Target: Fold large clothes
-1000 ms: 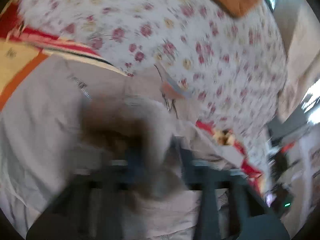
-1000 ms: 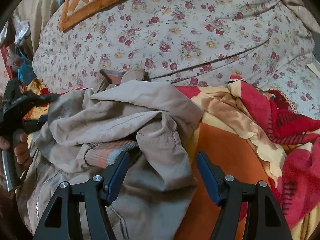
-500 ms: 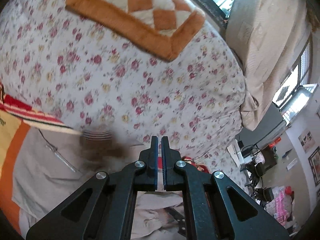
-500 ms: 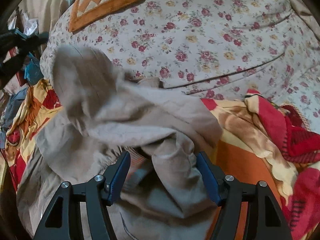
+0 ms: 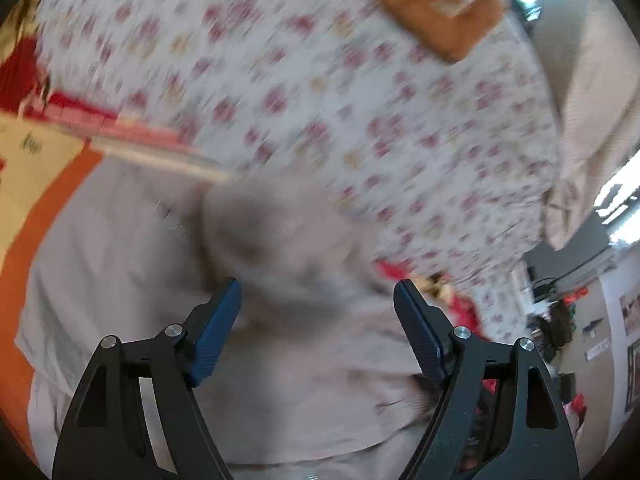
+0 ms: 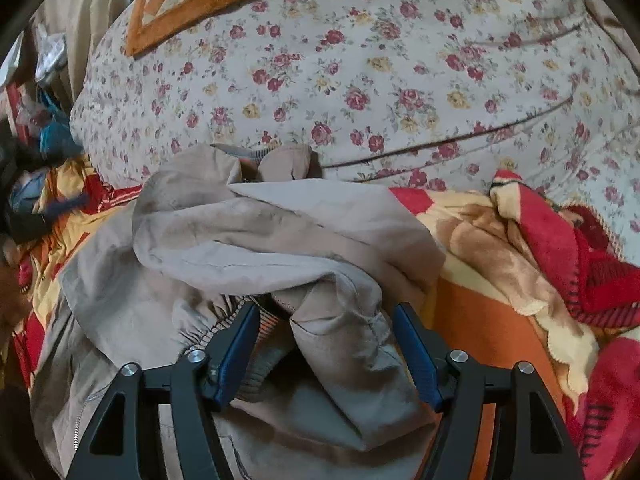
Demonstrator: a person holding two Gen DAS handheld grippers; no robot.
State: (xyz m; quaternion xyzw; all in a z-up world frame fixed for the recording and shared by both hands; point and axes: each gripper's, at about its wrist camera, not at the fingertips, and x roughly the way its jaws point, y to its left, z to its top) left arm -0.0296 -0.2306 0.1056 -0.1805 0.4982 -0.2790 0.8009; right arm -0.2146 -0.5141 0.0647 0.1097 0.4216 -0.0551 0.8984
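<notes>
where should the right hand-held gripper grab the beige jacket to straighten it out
Probably the bunched sleeve of the jacket, lying between the open right hand-held gripper. Come down from above, near the ribbed cuff: that fold stands up as a narrow ridge, while the rest lies flat on the blanket.

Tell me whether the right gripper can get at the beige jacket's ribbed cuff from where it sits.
Probably yes. The right gripper is open, and the ribbed cuff lies by its left finger, partly tucked under a fold of the beige jacket. Nothing else covers it, though that fold may get pinched along with it.
</notes>
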